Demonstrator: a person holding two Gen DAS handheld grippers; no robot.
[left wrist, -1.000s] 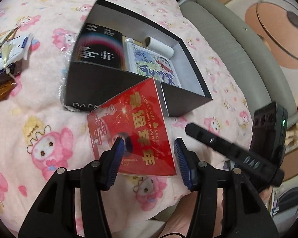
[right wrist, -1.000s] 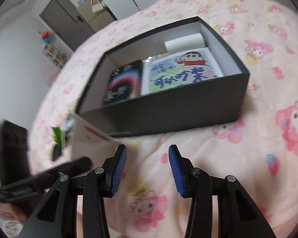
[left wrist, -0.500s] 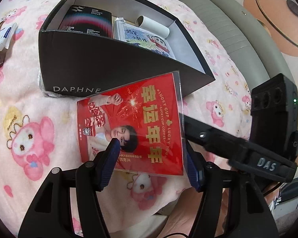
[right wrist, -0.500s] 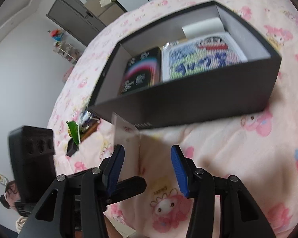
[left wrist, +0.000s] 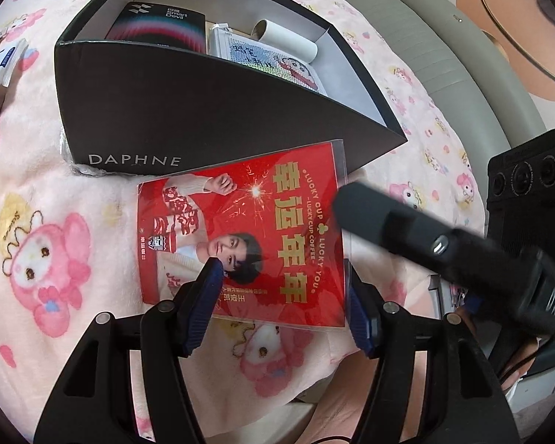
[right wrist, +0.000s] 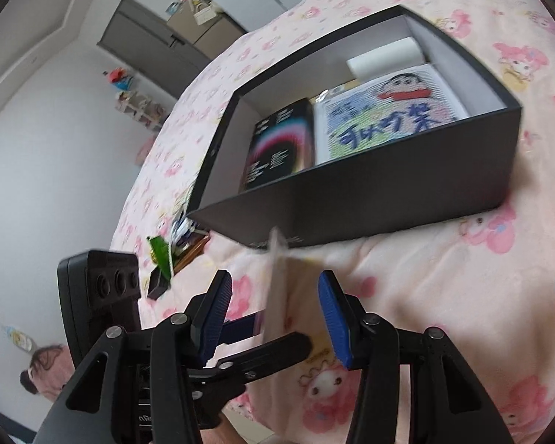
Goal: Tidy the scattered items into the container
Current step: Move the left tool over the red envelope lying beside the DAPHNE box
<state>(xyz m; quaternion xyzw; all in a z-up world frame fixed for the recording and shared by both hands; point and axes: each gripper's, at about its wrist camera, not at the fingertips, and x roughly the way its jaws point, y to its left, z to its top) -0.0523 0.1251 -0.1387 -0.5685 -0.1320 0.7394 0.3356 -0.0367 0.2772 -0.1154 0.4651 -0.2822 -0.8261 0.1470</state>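
Reading "DAPHNE" in pale capitals, the near wall of the black box (left wrist: 159,111) faces the left wrist camera on a pink cartoon blanket (left wrist: 48,251). Inside it lie a dark carton (left wrist: 162,26) marked "Smart Devil", a cartoon mosaic picture (left wrist: 273,63) and a cardboard tube (left wrist: 285,37). Leaning against the box's outer wall, the red card (left wrist: 277,229) in its clear sleeve carries "LUCKY CUP", "LUCKY CUP COFFEE" and "LUCKY YOU" beside gold Chinese characters. The left gripper (left wrist: 283,296) stands spread around the card's lower edge, pads apart from it. The right gripper (right wrist: 273,310), seen only blurred from the left, is likewise spread, with the card's pale edge between its blue pads and no pad pressing it. Only the right view shows the card edge-on, a green packet (right wrist: 161,253) among scattered items beside the box, and grey cabinets (right wrist: 148,44).
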